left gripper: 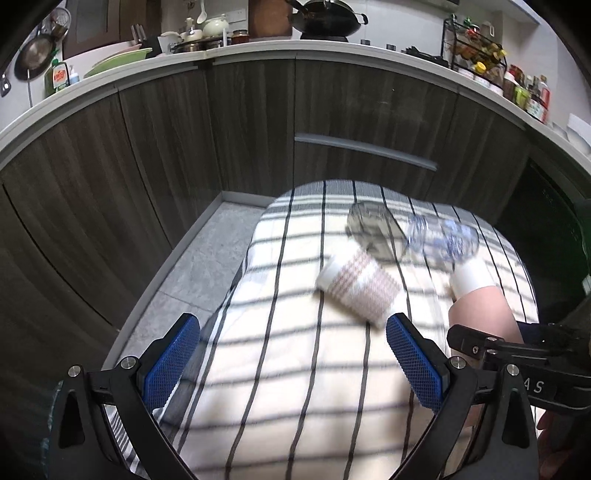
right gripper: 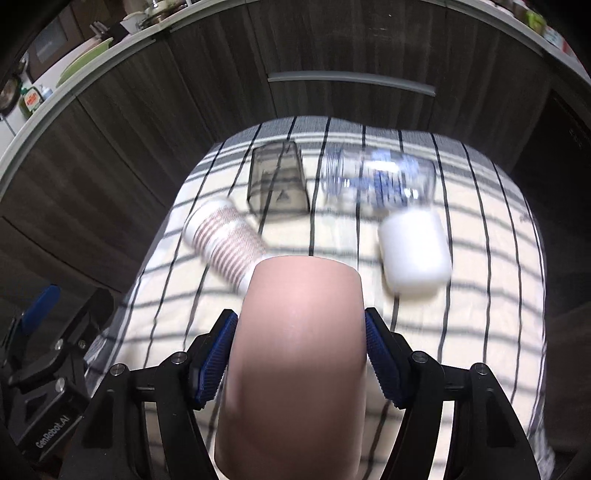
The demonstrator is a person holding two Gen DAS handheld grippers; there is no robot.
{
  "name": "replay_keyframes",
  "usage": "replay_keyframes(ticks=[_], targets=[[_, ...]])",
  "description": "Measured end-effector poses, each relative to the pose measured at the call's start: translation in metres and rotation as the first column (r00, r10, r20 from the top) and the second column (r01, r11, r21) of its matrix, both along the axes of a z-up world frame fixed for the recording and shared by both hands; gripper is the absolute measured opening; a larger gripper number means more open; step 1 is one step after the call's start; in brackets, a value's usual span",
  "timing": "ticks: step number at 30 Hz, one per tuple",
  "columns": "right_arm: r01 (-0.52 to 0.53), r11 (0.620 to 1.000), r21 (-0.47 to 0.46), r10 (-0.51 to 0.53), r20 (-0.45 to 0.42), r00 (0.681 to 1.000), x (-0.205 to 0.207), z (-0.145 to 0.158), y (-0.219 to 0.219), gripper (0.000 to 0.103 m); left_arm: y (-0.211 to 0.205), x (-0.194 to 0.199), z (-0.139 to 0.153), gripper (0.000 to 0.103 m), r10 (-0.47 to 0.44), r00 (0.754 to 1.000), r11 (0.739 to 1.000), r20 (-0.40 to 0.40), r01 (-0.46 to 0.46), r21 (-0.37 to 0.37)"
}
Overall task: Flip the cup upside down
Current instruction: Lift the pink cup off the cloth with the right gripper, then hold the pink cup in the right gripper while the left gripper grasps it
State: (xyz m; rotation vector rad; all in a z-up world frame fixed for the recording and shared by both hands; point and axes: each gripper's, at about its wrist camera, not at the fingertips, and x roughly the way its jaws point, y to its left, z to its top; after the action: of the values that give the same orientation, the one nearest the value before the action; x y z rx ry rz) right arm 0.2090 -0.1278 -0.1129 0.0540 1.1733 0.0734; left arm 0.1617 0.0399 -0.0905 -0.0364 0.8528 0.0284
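Observation:
My right gripper (right gripper: 300,350) is shut on a pink cup (right gripper: 295,354), held between both blue pads above the striped cloth; the cup (left gripper: 484,310) also shows at the right of the left wrist view. My left gripper (left gripper: 291,354) is open and empty above the cloth. A striped paper cup (left gripper: 360,286) lies on its side just ahead of the left gripper's right finger; it also shows in the right wrist view (right gripper: 225,242). A white cup (right gripper: 415,253), a dark clear cup (right gripper: 279,181) and a blue-patterned glass jar (right gripper: 380,177) lie on their sides further back.
The table under the striped cloth (left gripper: 295,387) stands in front of dark wood kitchen cabinets (left gripper: 251,122). Grey floor (left gripper: 192,266) lies to the left. The counter above holds a wok (left gripper: 325,16), dishes and bottles. The left gripper's body (right gripper: 48,369) is at the left of the right wrist view.

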Motion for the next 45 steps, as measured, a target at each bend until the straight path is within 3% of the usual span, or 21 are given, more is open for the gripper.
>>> replay_keyframes(ticks=[9, 16, 24, 28, 35, 40, 45], targets=[[0.074, 0.994, 0.079, -0.069, -0.065, 0.996, -0.06, -0.039, 0.013, 0.068, 0.022, -0.053, -0.012, 0.103, -0.011, 1.0, 1.0, -0.023, 0.011, 0.015], [0.105, 0.991, 0.076, -0.098, -0.097, 0.99, -0.073, -0.073, 0.02, 0.068, 0.027, -0.062, -0.025, 0.103, -0.013, 0.999, 1.0, -0.05, 0.014, 0.025], [0.09, 0.994, 0.059, -0.086, -0.074, 0.994, -0.075, -0.075, 0.025, 0.069, 0.024, -0.063, -0.027, 0.103, -0.026, 0.998, 0.999, -0.054, 0.027, 0.03], [0.082, 0.995, 0.064, -0.08, -0.04, 0.996, -0.076, -0.062, 0.025, 0.081, 0.023, -0.062, -0.024, 0.103, -0.024, 0.998, 0.999, -0.055, 0.026, 0.035], [0.089, 0.994, 0.066, -0.093, 0.055, 0.994, -0.086, -0.025, 0.014, 0.082, 0.015, -0.065, -0.012, 0.103, -0.037, 0.998, 0.999, -0.052, 0.039, 0.034], [0.129, 0.99, 0.048, -0.136, 0.177, 0.975, -0.101, 0.015, -0.008, 0.083, -0.003, -0.061, -0.008, 0.103, -0.085, 0.991, 0.996, -0.107, 0.085, -0.009], [0.168, 0.986, 0.006, -0.163, 0.277, 0.947, -0.116, 0.046, -0.031, 0.086, -0.039, -0.05, -0.015, 0.103, -0.163, 0.963, 0.987, -0.216, 0.16, -0.033]])
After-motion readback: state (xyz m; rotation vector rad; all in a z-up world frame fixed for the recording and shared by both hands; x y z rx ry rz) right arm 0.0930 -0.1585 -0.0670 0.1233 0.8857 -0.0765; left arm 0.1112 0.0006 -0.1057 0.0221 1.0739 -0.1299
